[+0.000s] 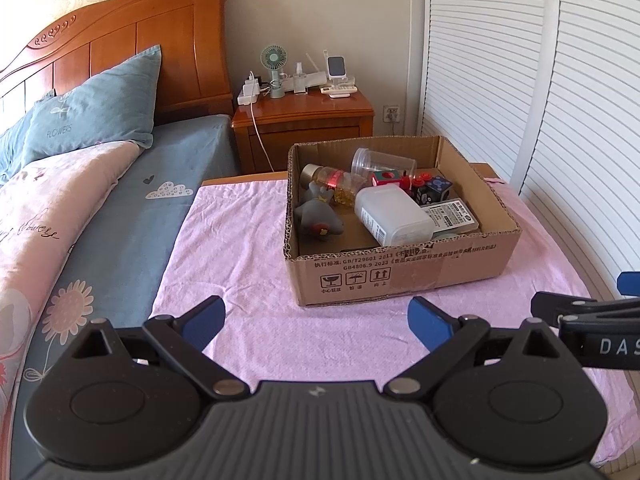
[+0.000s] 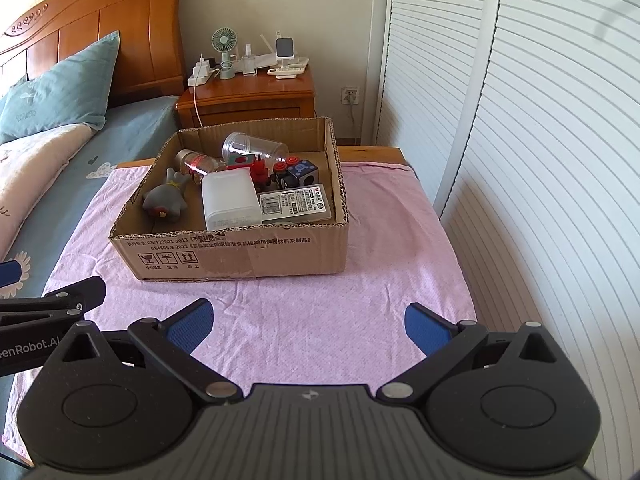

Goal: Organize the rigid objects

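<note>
Rigid objects all lie inside the cardboard box, and none shows on the pink cloth around it, so I judge the sorting either finished or not yet begun. Left gripper hangs above the near edge of the cloth with its blue pads spread wide and nothing between them; right gripper sits just beside it, equally spread and empty, likely so that either can reach in freely. Both point at the box, which stands toward the far right corner of the cloth-covered table, its front wall facing them. Within, a white plastic container lies at the middle against a flat labelled case on the right, while a grey soft toy rests at the left. Behind these a clear cup lies tipped on its side, near a gold-capped bottle, a red toy and a dark blue cube.
</note>
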The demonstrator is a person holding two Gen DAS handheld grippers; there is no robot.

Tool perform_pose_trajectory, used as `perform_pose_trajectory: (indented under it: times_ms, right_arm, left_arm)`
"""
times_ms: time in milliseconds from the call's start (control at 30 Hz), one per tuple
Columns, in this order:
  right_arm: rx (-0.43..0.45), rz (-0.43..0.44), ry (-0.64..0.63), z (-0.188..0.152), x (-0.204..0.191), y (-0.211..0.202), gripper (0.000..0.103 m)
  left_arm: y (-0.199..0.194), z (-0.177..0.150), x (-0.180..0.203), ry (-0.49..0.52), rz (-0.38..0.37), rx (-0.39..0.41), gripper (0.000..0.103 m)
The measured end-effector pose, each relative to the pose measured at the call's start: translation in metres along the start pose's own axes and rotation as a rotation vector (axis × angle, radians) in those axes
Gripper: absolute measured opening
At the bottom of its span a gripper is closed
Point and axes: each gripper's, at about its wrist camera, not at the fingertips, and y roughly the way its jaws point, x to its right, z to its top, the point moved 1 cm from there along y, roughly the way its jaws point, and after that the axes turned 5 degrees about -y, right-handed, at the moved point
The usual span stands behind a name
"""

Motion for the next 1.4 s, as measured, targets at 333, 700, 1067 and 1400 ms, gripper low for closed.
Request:
perform_pose_trajectory:
  times_ms: [333,700,1067,1400]
  right_arm:
    - [0.002,-0.006,-0.001,0.0001,0.0011,-0.0002,0.103]
    - [0.004,-0.005,0.002,0.0,0.0023,-0.0008,0.103]
    - [0.007,-0.007,0.001,0.0003,0.0022,-0.0016,0.103]
    - [0.01,-0.007,0.0,0.0003,0.0026,-0.0026,0.103]
  left_arm:
    - [-0.002,0.0012,0.0002,-0.001,0.0,0.004,0.098]
    - [-0.0026,0.0015,0.0008,-0.002,0.0,0.005,0.098]
    - [-0.0034,0.002,0.001,-0.002,0.0,0.009,0.098]
    - [-0.0041,0.0025,0.0012,-0.005,0.001,0.008,0.098]
